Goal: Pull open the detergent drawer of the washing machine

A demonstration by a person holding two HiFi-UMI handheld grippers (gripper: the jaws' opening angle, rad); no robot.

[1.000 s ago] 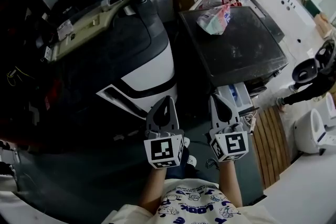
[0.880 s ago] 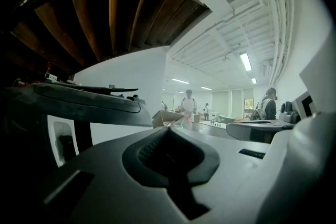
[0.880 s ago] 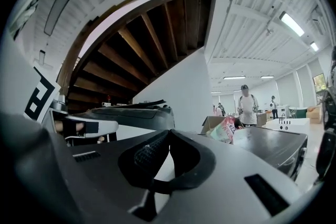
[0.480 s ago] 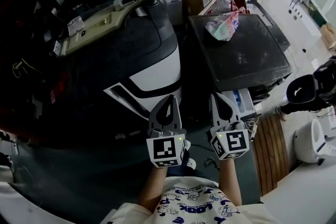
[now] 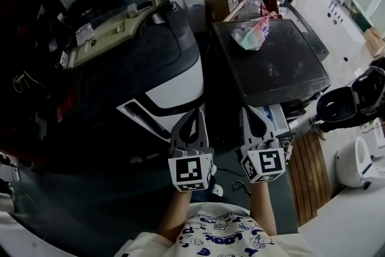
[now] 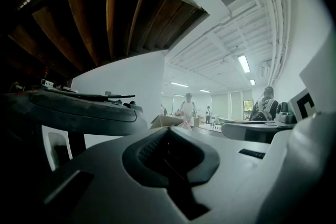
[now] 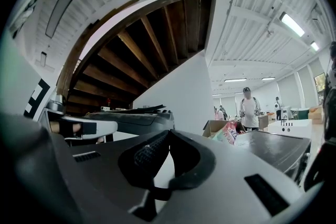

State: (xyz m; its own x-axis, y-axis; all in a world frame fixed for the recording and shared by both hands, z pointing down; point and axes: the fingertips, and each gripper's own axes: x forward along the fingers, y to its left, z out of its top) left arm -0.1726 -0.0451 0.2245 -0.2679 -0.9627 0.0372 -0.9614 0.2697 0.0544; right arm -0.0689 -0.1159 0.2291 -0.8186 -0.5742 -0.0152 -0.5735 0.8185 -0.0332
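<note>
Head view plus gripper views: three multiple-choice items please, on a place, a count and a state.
1. Where does the plastic bag lie? A on the washing machine; B on the floor; C in a gripper.
2. How many grippers does the head view show? A one; B two; C three.
3. The right gripper is: A wide open; B shut on a handle; C shut, empty.
Key: A, it sits on the dark top; B, left gripper beside the right; C, jaw tips meet, nothing between.
</note>
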